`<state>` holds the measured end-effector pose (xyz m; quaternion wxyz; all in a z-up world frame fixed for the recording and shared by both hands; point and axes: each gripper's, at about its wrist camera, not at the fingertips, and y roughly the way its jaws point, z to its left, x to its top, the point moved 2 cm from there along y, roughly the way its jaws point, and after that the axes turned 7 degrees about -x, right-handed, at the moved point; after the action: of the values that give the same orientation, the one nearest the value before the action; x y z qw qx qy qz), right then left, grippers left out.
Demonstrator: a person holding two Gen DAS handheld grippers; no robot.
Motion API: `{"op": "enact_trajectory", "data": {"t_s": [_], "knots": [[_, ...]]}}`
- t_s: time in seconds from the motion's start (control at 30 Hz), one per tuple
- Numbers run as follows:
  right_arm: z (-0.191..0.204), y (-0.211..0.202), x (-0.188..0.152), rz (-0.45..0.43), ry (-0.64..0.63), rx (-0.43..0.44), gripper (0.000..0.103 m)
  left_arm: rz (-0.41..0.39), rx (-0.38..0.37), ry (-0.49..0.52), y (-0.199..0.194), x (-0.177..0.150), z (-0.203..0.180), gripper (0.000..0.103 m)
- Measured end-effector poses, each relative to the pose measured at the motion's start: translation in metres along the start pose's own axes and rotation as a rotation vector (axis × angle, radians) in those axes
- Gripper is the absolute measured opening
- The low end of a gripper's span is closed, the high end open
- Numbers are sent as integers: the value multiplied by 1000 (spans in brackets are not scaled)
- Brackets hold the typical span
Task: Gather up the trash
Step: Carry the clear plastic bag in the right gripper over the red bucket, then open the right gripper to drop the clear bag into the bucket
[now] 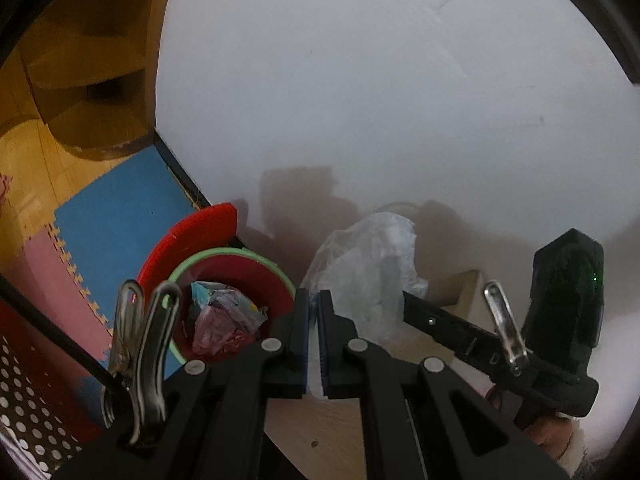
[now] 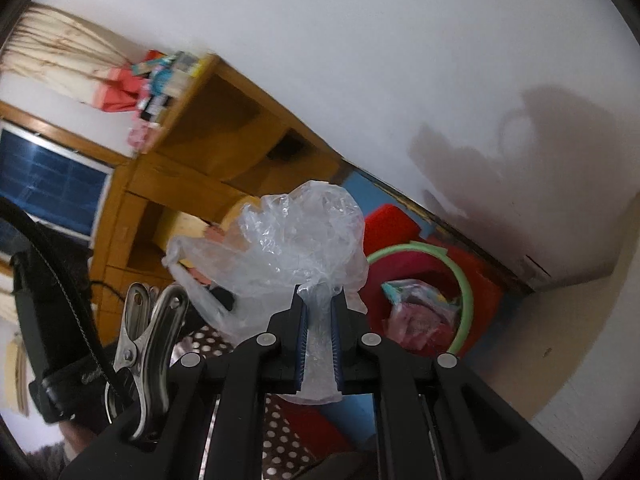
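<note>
Right now the clear plastic bag (image 2: 288, 240) is pinched in the right gripper (image 2: 319, 320); its two black fingers (image 2: 286, 344) squeeze a twisted bit of the bag between their blue pads, and the rest puffs out crumpled above the tips; a loose tail of the bag hangs down behind the fingers; in the left wrist view the same bag (image 1: 368, 268) shows just past the left gripper (image 1: 314, 320), held up by the right gripper's dark finger (image 1: 444, 324); the left gripper is closed with only a thin slit between its pads, and I can see nothing held in it; down below sits the red trash bin (image 2: 484, 280) with a green ring (image 2: 460, 276) round its mouth; inside it lies crumpled rubbish, pink and light blue wrappers (image 2: 420, 312); in the left wrist view the bin (image 1: 256, 276) is just left of the closed fingers, and its red lid (image 1: 192, 236) stands up behind it; the bin stands on blue and pink foam floor mats (image 1: 112, 208) near the bottom of a white wall (image 1: 380, 80); a pale wooden table top (image 1: 320, 432) lies under the left gripper; farther off is a wooden shelf (image 2: 224, 132) with colourful things on top; a shiny metal clip (image 2: 152, 328) sticks up on the side of each gripper.
</note>
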<state>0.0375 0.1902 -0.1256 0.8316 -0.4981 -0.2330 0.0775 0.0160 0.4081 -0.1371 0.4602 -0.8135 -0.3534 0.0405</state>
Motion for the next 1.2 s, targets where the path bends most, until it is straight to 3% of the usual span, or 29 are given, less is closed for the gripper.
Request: {"op": "enact_trajectory", "data": {"t_s": [0.2,0.43,0.8,1.2], "knots": [[-7,34,2,61,16,-37,11,19,-1,-42,22,4,25,3],[-8,69,4,135,10,-72,11,47,46,-67,48,1,48,3],[-37,167,-3,314,51,-160,11,150,102,-131,132,-15,110,3],[-48,268,-12,471,-69,-257,12,170,184,-167,198,-25,171,3]]}}
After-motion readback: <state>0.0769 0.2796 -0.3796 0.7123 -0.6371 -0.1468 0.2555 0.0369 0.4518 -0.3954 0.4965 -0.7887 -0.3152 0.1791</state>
